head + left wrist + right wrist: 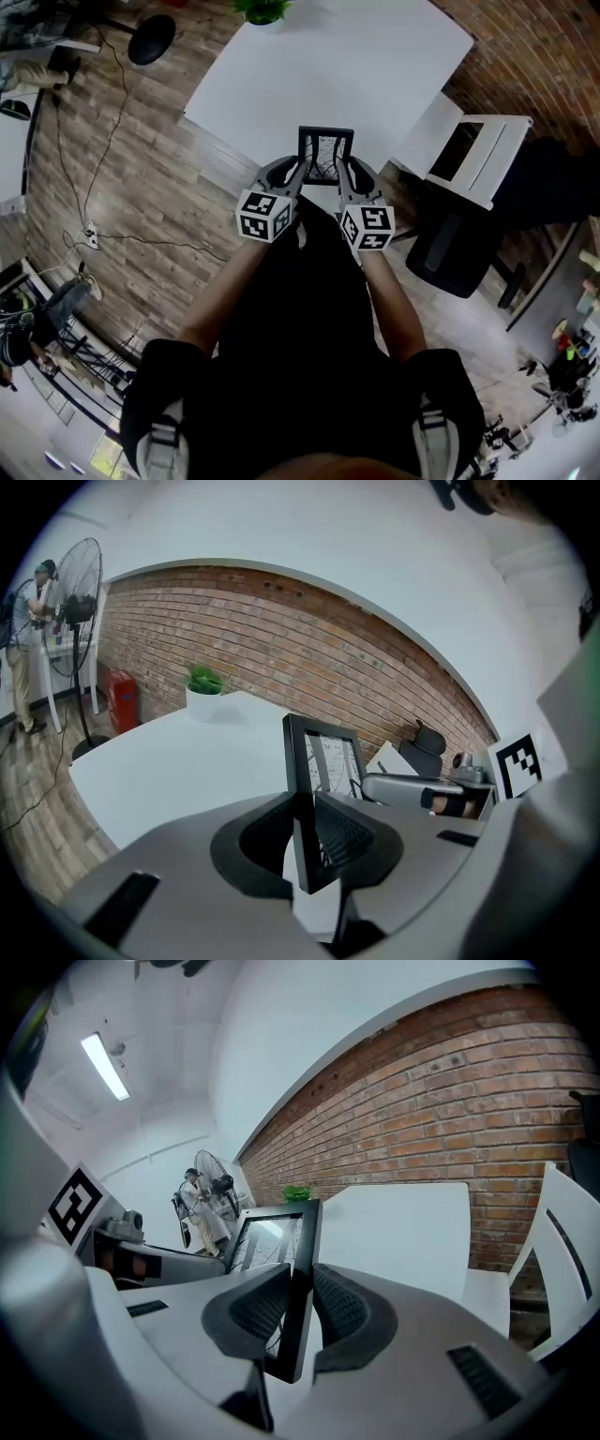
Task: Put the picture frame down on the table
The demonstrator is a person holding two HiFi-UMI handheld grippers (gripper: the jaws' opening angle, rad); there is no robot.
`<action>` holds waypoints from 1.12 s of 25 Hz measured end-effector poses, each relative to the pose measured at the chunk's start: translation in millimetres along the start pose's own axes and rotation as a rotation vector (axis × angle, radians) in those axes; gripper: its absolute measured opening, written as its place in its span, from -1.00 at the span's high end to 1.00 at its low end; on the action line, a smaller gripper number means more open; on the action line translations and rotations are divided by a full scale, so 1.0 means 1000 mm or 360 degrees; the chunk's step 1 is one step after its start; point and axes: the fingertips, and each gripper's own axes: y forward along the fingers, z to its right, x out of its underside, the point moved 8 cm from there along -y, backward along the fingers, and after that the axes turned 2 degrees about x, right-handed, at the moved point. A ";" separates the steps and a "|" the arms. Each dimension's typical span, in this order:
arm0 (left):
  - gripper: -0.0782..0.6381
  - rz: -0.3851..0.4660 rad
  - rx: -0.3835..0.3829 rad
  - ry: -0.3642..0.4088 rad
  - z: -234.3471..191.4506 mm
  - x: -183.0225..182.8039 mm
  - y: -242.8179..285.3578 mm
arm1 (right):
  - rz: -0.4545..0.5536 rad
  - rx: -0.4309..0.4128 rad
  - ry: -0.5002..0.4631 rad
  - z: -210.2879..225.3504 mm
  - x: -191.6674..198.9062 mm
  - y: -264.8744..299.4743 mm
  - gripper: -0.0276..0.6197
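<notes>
At the near edge of the white rectangular table (375, 66), we see one black-rimmed rectangular picture frame with a glass-looking front (325, 155). It is held upright between two grippers. The left gripper (300, 173) is clamped on the frame's left rim, and the right gripper (346, 175) is clamped on its right rim. Both sets of ribbed pads pinch the thin black edge. We can't tell if the bottom edge touches the table yet.

Handling, our judgement:
- The frame is stiff and light, but the front pane is likely fragile, so it should be lowered gently.
- The rim is smooth and narrow, so it could slip or twist in the pads.
- The side rims are the right hold. Keep off the pane.

Counts:
- one frame
- two grippers
- one table
- one green potted plant (262, 9) at the far table edge
- one white chair (469, 155) beside the table
- one black office chair (455, 248) next to it
</notes>
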 end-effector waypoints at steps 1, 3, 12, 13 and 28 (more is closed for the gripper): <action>0.55 -0.0014 0.0004 0.0004 -0.003 0.001 0.002 | -0.0010 0.0006 0.0003 -0.001 0.002 0.002 0.70; 0.55 -0.0039 0.0013 0.0016 -0.010 0.001 0.007 | -0.0025 0.0011 0.0002 0.000 0.004 0.008 0.69; 0.55 -0.0101 0.0075 0.0052 -0.033 0.003 0.020 | -0.0042 0.0079 0.0028 -0.002 0.011 0.031 0.70; 0.55 -0.0108 0.0080 0.0054 -0.036 0.004 0.022 | -0.0045 0.0088 0.0031 -0.003 0.012 0.033 0.70; 0.55 -0.0246 0.0178 0.0100 -0.061 0.017 0.051 | -0.0102 0.0188 0.0081 0.003 0.032 0.058 0.70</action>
